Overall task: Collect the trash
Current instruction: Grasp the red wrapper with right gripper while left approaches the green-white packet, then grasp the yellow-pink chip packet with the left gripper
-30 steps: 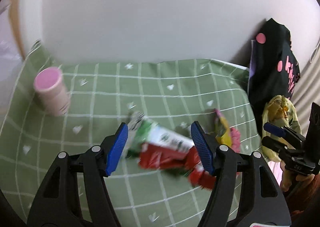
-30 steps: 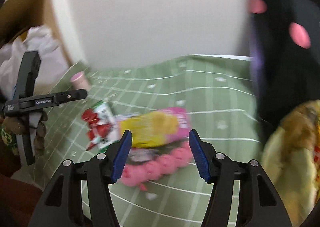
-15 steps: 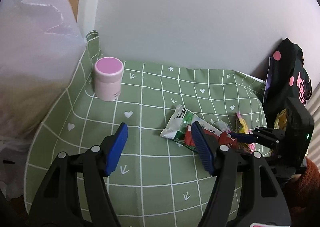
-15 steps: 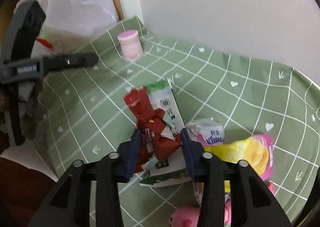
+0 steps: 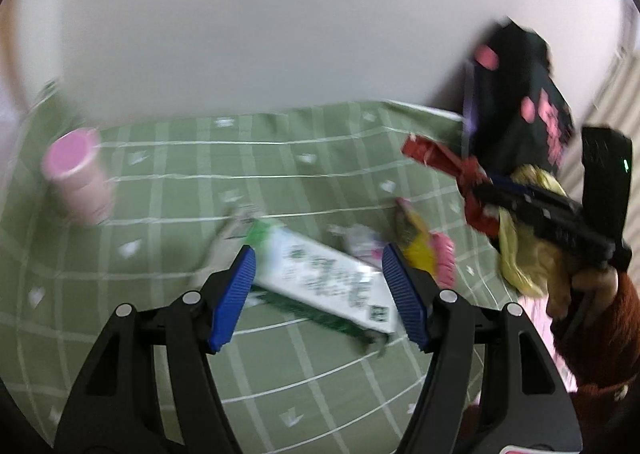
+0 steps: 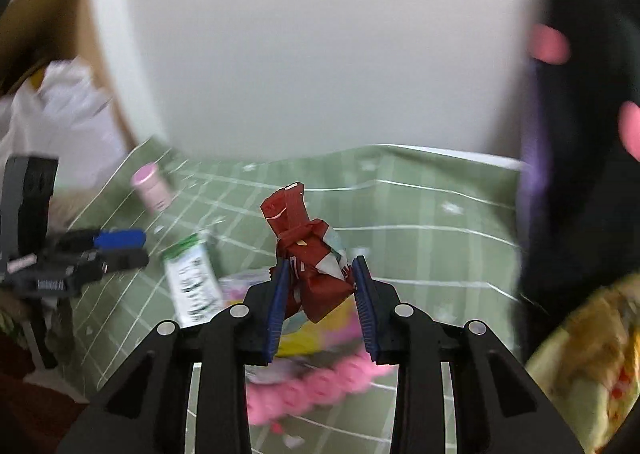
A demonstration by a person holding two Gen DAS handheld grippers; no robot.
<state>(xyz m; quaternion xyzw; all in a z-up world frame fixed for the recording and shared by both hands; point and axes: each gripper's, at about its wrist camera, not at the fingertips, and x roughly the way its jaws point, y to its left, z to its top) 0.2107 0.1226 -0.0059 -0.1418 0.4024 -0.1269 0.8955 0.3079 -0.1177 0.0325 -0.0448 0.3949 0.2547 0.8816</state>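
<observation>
The crumpled red wrapper (image 6: 308,254) is pinched between the blue pads of the right gripper (image 6: 320,294), whose jaws have just been closing on it — lifted clear of the green checked cloth (image 6: 420,214), likely so it can be carried off. Below it the white-and-green carton (image 5: 324,274) lies flat near the cloth's middle, framed by the left gripper (image 5: 320,294), jaws wide and empty. A pink cup (image 5: 76,178) stands toward the left edge; the cloth's far side is bare.

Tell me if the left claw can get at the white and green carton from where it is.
Probably yes: the left claw is open with the white and green carton lying on the cloth just ahead between its fingers, nothing on top of it.
</observation>
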